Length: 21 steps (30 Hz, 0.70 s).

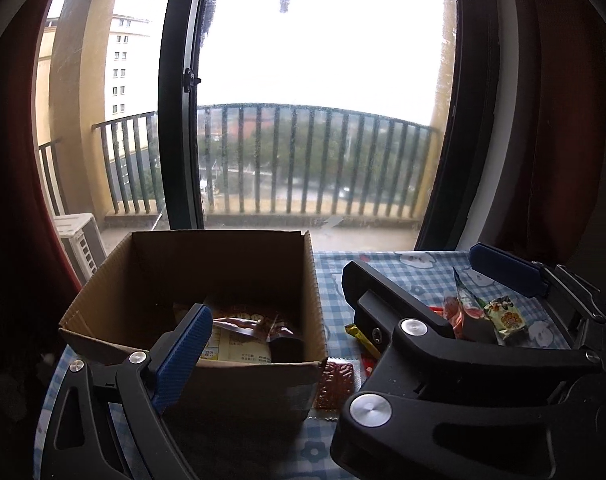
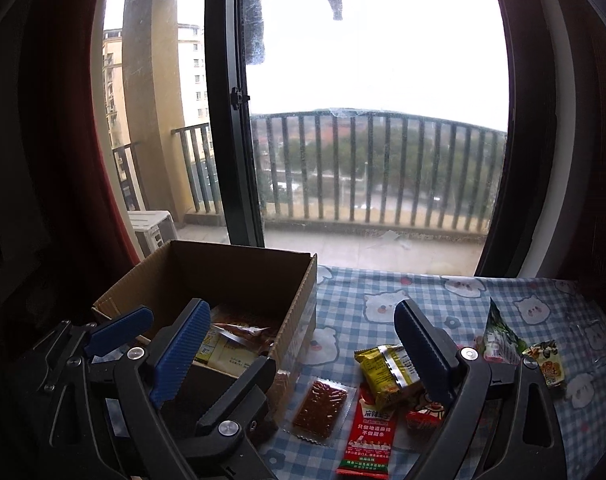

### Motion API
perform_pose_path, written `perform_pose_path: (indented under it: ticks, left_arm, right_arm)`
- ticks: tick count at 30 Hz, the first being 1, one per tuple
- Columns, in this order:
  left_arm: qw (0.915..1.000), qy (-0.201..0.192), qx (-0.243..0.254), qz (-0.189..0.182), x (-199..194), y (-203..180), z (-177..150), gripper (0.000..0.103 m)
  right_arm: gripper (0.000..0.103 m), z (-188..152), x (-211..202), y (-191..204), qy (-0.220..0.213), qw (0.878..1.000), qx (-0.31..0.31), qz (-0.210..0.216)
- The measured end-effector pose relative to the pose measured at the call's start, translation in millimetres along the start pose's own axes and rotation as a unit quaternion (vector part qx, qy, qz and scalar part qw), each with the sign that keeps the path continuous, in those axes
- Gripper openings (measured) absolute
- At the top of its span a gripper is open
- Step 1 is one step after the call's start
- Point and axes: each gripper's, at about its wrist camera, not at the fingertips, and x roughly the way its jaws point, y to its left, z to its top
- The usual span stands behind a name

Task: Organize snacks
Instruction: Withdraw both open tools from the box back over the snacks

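Both grippers empty, jaws wide: right gripper (image 2: 303,356) over the loose snacks, left gripper (image 1: 335,316) at the cardboard box (image 2: 299,316) on the table's left edge. Judgement: pick next. Take the yellow packet (image 2: 387,372) first, since it lies on top of the red packet (image 2: 367,428); pinch across its short side. Clear-wrapped brown bar (image 2: 321,410) lies flat just beside the box; green pouch (image 2: 499,336) near the right edge. Some packets already boxed.
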Motion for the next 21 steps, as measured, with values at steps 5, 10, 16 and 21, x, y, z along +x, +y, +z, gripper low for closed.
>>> perform_pose_path:
  ticks: [5, 10, 16, 21]
  left_arm:
    - [1.0, 0.001, 0.005, -0.006, -3.4, -25.4, -9.1, 0.096]
    - [0.9997, 0.009, 0.01, -0.02, -1.9, -48.0, -22.1, 0.095]
    - [0.9997, 0.006, 0.014, -0.02, 3.5, -63.9, -39.6, 0.095]
    - [0.9993, 0.02, 0.013, -0.027, 11.8, -71.5, -61.5, 0.095]
  right_arm:
    - [0.095, -13.3, -18.0, -21.2, -0.003, 1.0, 0.008, -0.013]
    - [0.095, -28.4, -31.1, -43.2, -0.001, 0.999, 0.018, -0.027]
    - [0.095, -52.3, -39.8, -64.3, -0.001, 0.999, 0.03, -0.038]
    - [0.095, -74.5, -38.7, -75.2, 0.01, 0.998, 0.039, -0.04]
